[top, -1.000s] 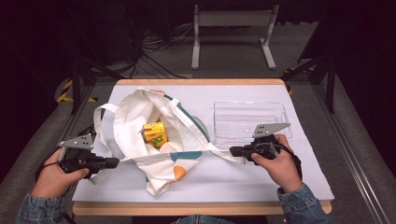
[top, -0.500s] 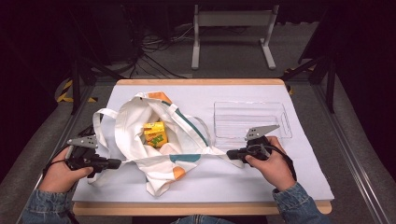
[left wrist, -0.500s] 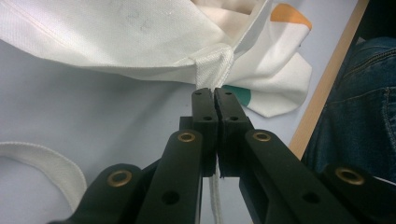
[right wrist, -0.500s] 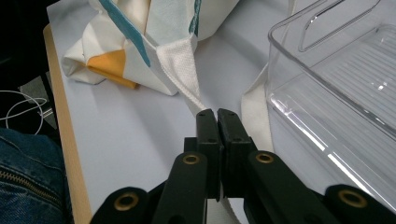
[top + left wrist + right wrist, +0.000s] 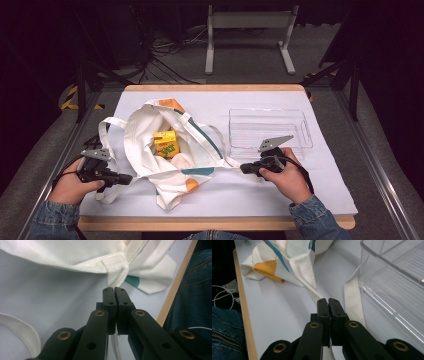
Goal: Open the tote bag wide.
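Note:
A white tote bag [image 5: 150, 155] with teal and orange patches lies open on the white table cover [image 5: 280, 190], and a yellow carton [image 5: 166, 143] sits inside it. My left gripper [image 5: 126, 179] is at the bag's left side, shut on a white handle strap [image 5: 117, 280] that is pinched at its jaw tips [image 5: 115, 289]. My right gripper [image 5: 245, 168] is at the bag's right side. In the right gripper view its tips [image 5: 328, 300] are shut on the other handle strap [image 5: 305, 275], which runs back to the bag [image 5: 287, 255].
A clear plastic tray [image 5: 270, 127] stands right of the bag, just behind my right hand, and looms close in the right gripper view [image 5: 397, 277]. The table's wooden front edge [image 5: 215, 222] runs near the person's denim sleeves. A loose strap loop [image 5: 106, 137] lies beside my left gripper.
Both grippers have sunk a little toward the table with the straps still held. The bag has slumped lower and spread flatter.

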Tool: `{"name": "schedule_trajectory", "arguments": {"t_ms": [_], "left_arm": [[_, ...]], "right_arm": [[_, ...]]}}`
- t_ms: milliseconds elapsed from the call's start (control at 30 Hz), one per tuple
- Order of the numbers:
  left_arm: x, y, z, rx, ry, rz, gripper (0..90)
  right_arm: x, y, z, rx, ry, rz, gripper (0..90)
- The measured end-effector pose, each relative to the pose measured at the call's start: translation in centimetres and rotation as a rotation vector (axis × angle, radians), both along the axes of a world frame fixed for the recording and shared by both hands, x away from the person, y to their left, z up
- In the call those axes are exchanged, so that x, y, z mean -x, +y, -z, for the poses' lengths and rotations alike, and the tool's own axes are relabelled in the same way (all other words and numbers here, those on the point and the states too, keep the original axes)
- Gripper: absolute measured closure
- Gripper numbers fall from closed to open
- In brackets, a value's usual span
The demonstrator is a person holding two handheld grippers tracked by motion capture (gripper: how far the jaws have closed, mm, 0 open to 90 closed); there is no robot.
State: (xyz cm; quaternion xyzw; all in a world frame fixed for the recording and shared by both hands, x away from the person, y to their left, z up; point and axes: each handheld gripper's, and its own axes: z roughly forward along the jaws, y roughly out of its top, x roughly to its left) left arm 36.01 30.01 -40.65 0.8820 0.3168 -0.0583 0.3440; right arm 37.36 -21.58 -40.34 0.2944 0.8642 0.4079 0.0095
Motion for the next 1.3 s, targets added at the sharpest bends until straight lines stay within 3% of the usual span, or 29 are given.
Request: {"name": "schedule_trajectory", "arguments": {"t_ms": [200,300,467,500,533,667,733,867,900,1133,1167,1300], "left_arm": [[-0.3,-0.2,0.6,-0.026,0.023,0.0,88.2],[-0.2,-0.1,0.6,-0.017,0.022,0.003,88.1],[0.0,0.2,0.1,0.015,-0.006,0.024,87.0],[0.1,0.1,-0.2,0.01,-0.03,0.025,87.0],[0.3,-0.1,-0.5,-0.005,-0.069,0.022,69.8],[1.1,-0.1,-2.0,0.04,-0.111,0.031,48.8],[1.3,0.0,-2.4,0.047,-0.125,0.027,43.2],[2.1,1.1,-4.4,0.103,-0.186,-0.066,38.2],[2.1,1.1,-4.4,0.103,-0.186,-0.066,37.4],[1.3,1.7,-5.5,0.176,-0.3,-0.265,34.7],[1.3,1.7,-5.5,0.176,-0.3,-0.265,34.4],[0.8,1.4,-5.6,0.229,-0.377,-0.317,33.8]], "right_arm": [[-0.1,0.5,0.7,0.026,0.011,-0.001,88.3],[-0.1,0.5,0.9,0.03,0.017,-0.003,88.3],[-0.1,0.4,0.5,0.015,0.016,0.001,88.0],[-0.1,0.4,0.5,0.015,0.016,0.001,88.0],[0.0,0.3,0.2,0.012,0.008,0.008,86.3],[0.1,0.1,-0.7,-0.04,-0.003,0.013,74.4],[0.3,0.1,-1.3,-0.072,-0.015,0.012,68.1],[0.6,0.3,-2.8,-0.115,-0.055,0.011,62.7],[0.6,0.3,-2.8,-0.115,-0.055,0.011,62.7],[0.4,1.8,-5.7,-0.176,-0.152,-0.006,60.3],[0.4,1.8,-5.7,-0.176,-0.152,-0.006,60.3],[-0.1,3.3,-6.8,-0.216,-0.212,0.003,59.0]]}}
